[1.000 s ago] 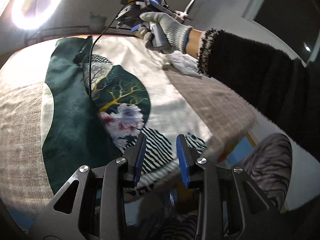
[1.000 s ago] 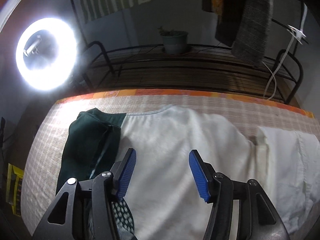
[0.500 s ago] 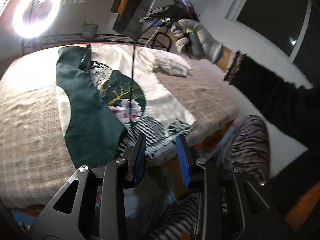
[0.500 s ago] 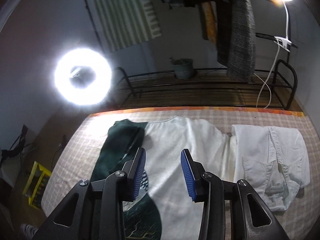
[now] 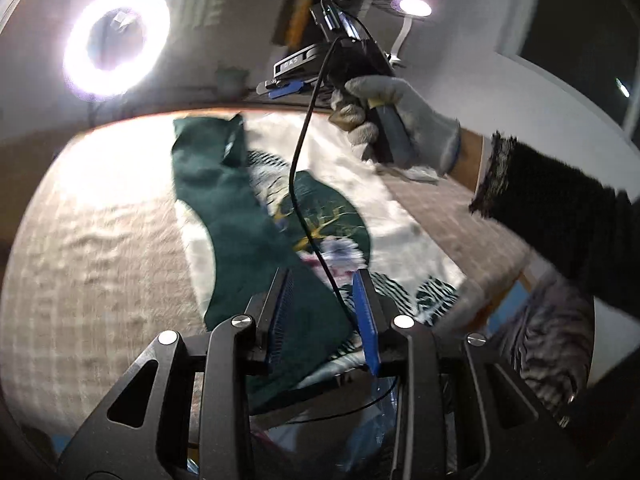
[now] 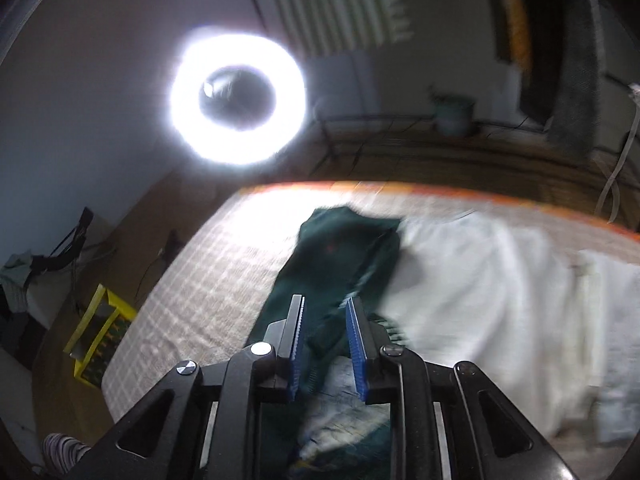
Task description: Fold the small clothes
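Note:
A white and dark green printed shirt (image 5: 256, 216) lies flat on the checked table cover (image 5: 100, 240), one green side folded over. It also shows in the right wrist view (image 6: 452, 280). My left gripper (image 5: 322, 312) is open and empty above the shirt's near hem. My right gripper (image 6: 326, 340) is open with a narrow gap, empty, above the green folded part (image 6: 340, 248). The left wrist view shows the right gripper (image 5: 286, 90) held up in a gloved hand (image 5: 400, 120), its cable (image 5: 300, 184) hanging across the shirt.
A folded white garment (image 6: 612, 320) lies at the table's right end. A ring light (image 6: 236, 96) and a black rack with a plant pot (image 6: 452, 114) stand behind the table. A yellow crate (image 6: 100, 340) sits on the floor at left.
Both grippers have swung quickly and the views are blurred. My right gripper has moved left over the green fold and its jaws have narrowed. My left gripper has come back nearer over the hem.

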`<state>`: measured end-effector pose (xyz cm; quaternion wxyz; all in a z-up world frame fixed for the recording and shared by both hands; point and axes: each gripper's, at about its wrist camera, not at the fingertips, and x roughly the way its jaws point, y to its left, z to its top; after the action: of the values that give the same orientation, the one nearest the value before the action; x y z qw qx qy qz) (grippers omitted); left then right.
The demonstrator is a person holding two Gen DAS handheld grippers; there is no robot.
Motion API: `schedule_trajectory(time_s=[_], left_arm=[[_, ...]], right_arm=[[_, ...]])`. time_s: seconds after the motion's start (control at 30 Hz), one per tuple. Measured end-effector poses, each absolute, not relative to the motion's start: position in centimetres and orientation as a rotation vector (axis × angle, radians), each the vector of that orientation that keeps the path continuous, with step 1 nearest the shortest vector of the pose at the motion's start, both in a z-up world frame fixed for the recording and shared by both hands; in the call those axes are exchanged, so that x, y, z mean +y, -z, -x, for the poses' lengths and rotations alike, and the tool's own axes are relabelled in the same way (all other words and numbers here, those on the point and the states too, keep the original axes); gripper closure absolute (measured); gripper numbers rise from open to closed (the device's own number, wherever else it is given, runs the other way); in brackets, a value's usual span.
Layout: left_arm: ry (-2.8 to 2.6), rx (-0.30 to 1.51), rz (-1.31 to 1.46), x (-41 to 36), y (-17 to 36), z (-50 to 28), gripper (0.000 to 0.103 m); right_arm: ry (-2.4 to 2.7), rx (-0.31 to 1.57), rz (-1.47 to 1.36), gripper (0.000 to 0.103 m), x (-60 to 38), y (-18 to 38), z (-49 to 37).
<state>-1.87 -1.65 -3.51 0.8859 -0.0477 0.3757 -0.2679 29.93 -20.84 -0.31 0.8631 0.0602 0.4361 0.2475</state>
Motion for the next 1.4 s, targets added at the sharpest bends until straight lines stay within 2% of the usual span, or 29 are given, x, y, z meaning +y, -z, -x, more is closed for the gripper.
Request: schedule_trajectory(time_s=[0.23,0.43,0.57,0.73,1.1,1.4], left_arm=[[0.516,0.782,0.116,-0.6,4.1,1.2,0.072],[0.514,0.784,0.077,-1.3,4.2,1.4,0.072],[0.497,0.780,0.070,-1.1,4.4,1.5,0.072],[0.468,0.792,0.075,-0.7,4.7,1.3,0.072],[0.445,0.794,0.035,-1.5,5.0,1.4,0.072],[0.414,0.808,0.049,-0.5,5.6,1.2,0.072]], right_arm=[[-0.585,1.067,-0.139,0.086,-14.2,8.0,-32.2],[-0.519,1.132,-0.166,0.086,-13.6,11.9,-33.3],[-0.360,1.147,-0.159,0.085,-16.2,12.1,-33.1],[-0.246,1.095,-0.124,0.079,-20.0,10.1,-30.7],[-0.501,1.022,-0.181,0.077,-18.6,7.0,-29.3],[-0.420,1.104,-0.267,0.077,-16.6,11.4,-34.2]])
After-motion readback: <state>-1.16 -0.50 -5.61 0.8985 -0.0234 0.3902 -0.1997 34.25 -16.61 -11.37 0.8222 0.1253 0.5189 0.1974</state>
